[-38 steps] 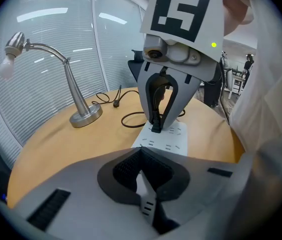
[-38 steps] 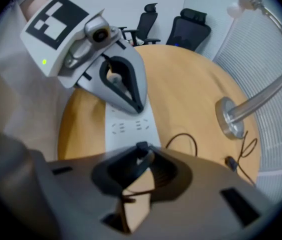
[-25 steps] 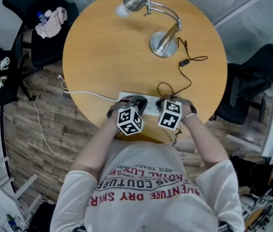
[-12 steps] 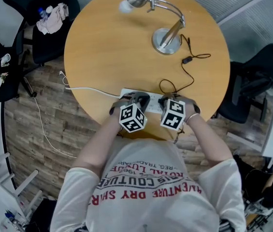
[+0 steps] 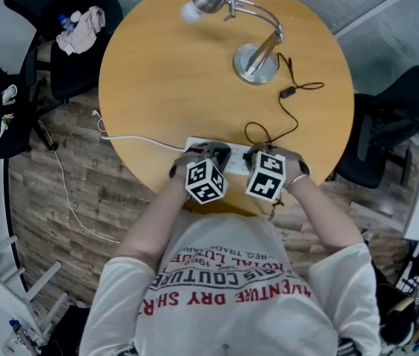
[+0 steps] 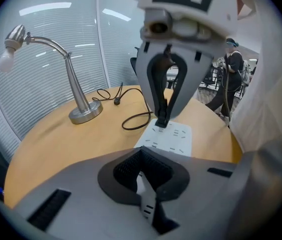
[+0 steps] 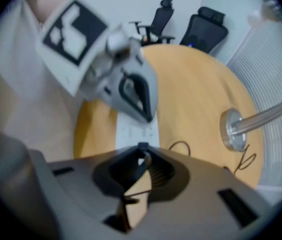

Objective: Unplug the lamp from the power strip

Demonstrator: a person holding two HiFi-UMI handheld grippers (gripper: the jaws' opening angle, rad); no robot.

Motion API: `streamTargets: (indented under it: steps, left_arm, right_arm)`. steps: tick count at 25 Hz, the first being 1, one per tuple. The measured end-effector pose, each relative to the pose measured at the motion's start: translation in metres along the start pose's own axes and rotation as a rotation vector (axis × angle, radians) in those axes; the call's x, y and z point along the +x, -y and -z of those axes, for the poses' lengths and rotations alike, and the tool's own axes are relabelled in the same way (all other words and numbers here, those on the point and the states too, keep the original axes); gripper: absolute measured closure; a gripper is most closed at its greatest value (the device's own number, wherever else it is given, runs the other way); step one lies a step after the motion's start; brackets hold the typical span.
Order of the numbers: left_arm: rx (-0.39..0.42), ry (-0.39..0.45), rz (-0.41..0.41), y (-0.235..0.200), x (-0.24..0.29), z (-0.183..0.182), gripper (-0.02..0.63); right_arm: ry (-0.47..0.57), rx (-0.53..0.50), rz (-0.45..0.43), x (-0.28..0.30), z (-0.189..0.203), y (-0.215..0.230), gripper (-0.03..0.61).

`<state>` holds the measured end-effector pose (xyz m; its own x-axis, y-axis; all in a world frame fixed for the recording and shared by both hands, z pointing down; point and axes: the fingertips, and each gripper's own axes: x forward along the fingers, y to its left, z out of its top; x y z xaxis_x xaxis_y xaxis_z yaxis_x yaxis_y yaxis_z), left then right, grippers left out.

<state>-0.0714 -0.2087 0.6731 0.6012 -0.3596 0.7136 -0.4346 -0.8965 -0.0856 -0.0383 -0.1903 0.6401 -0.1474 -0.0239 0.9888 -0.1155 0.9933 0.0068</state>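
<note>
A white power strip [image 5: 233, 162] lies near the front edge of the round wooden table [image 5: 165, 80]. The silver desk lamp [image 5: 256, 64] stands at the back, and its black cord [image 5: 285, 123] loops down to the strip. In the left gripper view my right gripper [image 6: 162, 117] is shut on the black plug [image 6: 161, 124], which sits in the power strip [image 6: 174, 137]. My left gripper [image 7: 148, 117] is shut, its tips down on the far end of the power strip [image 7: 138, 133]. In the head view my left gripper [image 5: 210, 154] and right gripper [image 5: 253, 155] stand side by side over the strip.
The strip's white cable [image 5: 131, 139] runs off the table's left edge to the wooden floor. Dark office chairs stand at the left [image 5: 1, 117] and right [image 5: 391, 128]. A cloth [image 5: 79, 32] lies on a chair at the back left. A person [image 6: 233, 79] stands far off.
Both grippers have stayed at the power strip. The whole head view has shifted slightly, and the left gripper's cube has crept a little toward the right one.
</note>
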Motion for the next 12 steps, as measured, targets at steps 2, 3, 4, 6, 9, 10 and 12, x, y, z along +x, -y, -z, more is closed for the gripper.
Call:
streamTargets:
  steps: [2, 3, 4, 6, 9, 10, 12]
  left_arm:
    - [0.010, -0.009, 0.003, -0.001, 0.000, 0.002, 0.589]
    - [0.008, -0.011, 0.006, 0.000, 0.000, 0.003, 0.589]
    - [0.003, -0.012, 0.006, 0.000, 0.000, 0.003, 0.589]
    - [-0.004, -0.016, 0.005, 0.000, 0.000, 0.003, 0.589]
    - [0.010, -0.011, -0.004, 0.000, 0.000, 0.002, 0.588]
    - [0.014, -0.010, -0.008, 0.000, 0.000, 0.002, 0.588]
    - [0.015, -0.011, -0.008, 0.000, 0.000, 0.003, 0.589]
  right_arm:
    - [0.030, 0.007, 0.036, -0.031, -0.011, 0.017, 0.508]
    - [0.023, -0.004, 0.060, -0.042, -0.011, 0.027, 0.508]
    - [0.016, -0.009, 0.070, -0.048, -0.010, 0.034, 0.508]
    - [0.019, 0.009, 0.067, -0.051, -0.007, 0.040, 0.508]
    - [0.059, 0.063, 0.058, -0.049, -0.006, 0.035, 0.508]
    - [0.076, 0.083, 0.057, -0.049, -0.007, 0.034, 0.508]
    - [0.113, 0.127, 0.057, -0.051, -0.009, 0.033, 0.507]
